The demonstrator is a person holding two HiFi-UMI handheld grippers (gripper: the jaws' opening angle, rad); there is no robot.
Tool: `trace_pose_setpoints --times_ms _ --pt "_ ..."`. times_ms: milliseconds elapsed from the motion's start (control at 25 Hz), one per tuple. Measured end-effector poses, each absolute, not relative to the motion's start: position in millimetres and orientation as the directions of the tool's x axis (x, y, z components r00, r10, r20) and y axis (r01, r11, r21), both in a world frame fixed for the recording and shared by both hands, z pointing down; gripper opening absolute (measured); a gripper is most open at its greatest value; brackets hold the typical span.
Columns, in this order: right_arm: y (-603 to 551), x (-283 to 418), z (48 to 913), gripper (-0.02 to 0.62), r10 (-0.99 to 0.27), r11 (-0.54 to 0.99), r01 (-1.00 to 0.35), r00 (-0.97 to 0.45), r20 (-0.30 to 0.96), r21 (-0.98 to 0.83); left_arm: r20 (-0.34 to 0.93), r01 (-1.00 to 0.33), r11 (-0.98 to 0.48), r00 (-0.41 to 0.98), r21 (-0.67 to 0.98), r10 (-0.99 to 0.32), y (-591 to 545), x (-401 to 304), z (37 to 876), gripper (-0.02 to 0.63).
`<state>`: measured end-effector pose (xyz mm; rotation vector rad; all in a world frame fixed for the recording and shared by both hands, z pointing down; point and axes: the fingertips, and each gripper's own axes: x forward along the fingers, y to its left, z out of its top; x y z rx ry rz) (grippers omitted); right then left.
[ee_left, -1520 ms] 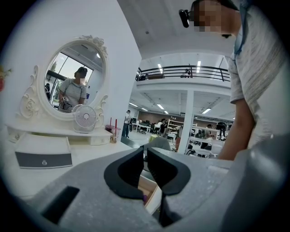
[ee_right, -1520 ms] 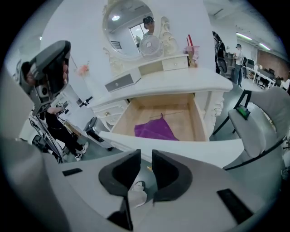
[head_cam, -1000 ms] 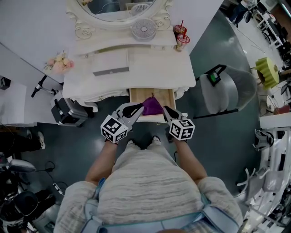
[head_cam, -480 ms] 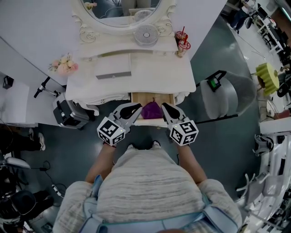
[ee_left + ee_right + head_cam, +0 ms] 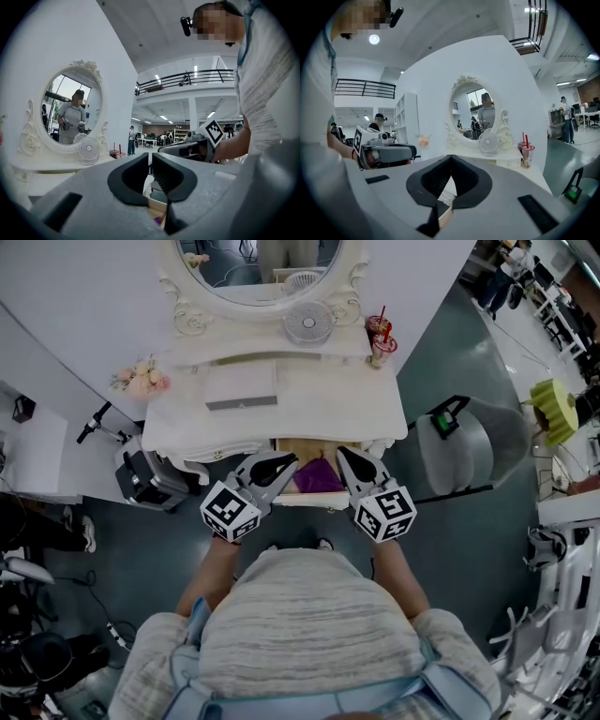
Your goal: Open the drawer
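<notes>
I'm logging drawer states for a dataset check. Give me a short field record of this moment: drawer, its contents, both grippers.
drawer: open, pulled out from under the dressing table
contents: purple cloth
left gripper: jaws a slit apart, nothing between them
right gripper: jaws just closed, tips meeting, nothing between them

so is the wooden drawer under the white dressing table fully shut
No, the wooden drawer stands pulled out from under the white dressing table, with a purple cloth showing inside it.
</notes>
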<state>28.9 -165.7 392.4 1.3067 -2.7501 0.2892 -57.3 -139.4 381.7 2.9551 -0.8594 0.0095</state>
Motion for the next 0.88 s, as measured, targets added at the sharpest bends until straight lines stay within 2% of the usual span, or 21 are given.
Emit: trace_pose_setpoints --times_ms 880 --pt "-161.6 29.9 378.6 0.008 -0.759 0.624 -0.768 -0.64 0.119 -0.145 0.065 -0.511 -0.858 0.859 0.058 -0.507 -132.9 -50.1 389.8 0.035"
